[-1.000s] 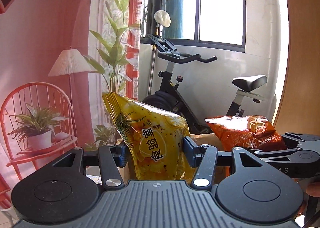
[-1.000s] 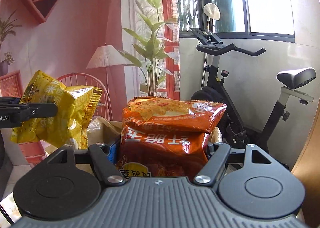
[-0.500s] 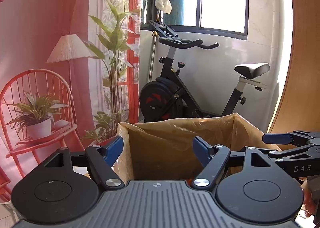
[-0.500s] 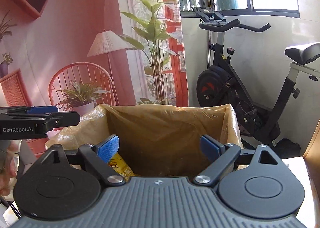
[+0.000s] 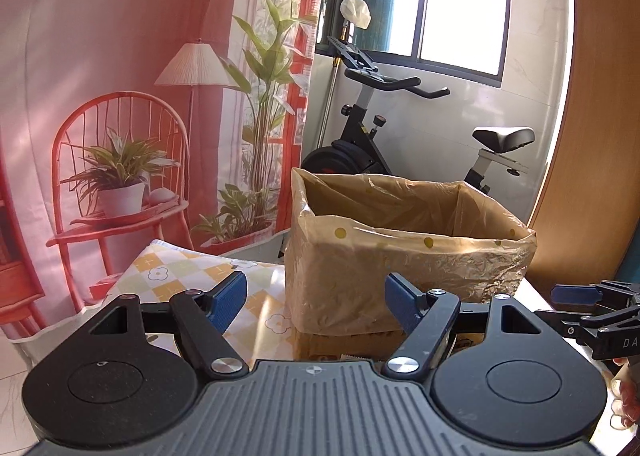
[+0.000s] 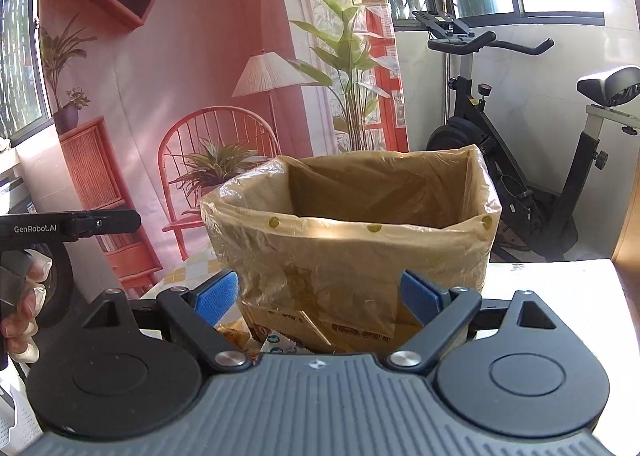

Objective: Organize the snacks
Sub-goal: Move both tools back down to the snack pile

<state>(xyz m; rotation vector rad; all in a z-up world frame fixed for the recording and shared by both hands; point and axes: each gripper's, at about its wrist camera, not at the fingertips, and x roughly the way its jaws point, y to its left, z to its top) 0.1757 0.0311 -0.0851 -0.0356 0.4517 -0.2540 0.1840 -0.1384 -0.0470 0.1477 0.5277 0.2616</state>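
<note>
Both snack bags have left my grippers since a second ago: the yellow one that sat in the left jaws and the orange one in the right are gone from between the pads, and the box has shifted from right under the cameras to a little way ahead.

Now I see my left gripper (image 5: 316, 298) with its blue pads well apart and nothing between them; its jaws have just been opening. My right gripper (image 6: 316, 296) stands the same way, pads wide, empty, also just opened. In the left view the right gripper's tip shows at the right edge, level with mine.

The cardboard box (image 5: 404, 252), lined with a translucent yellowish plastic bag (image 6: 348, 232) with dots along its folded rim, stands on the table (image 6: 560, 276) straight ahead of both grippers. From these angles I cannot see into the bottom of it.

Low in the right view, just before the box, a few small snack packets (image 6: 276, 340) lie on the table. A checked flower-print cloth (image 5: 192, 276) lies left of the box. An exercise bike (image 5: 400, 128) stands behind.
</note>
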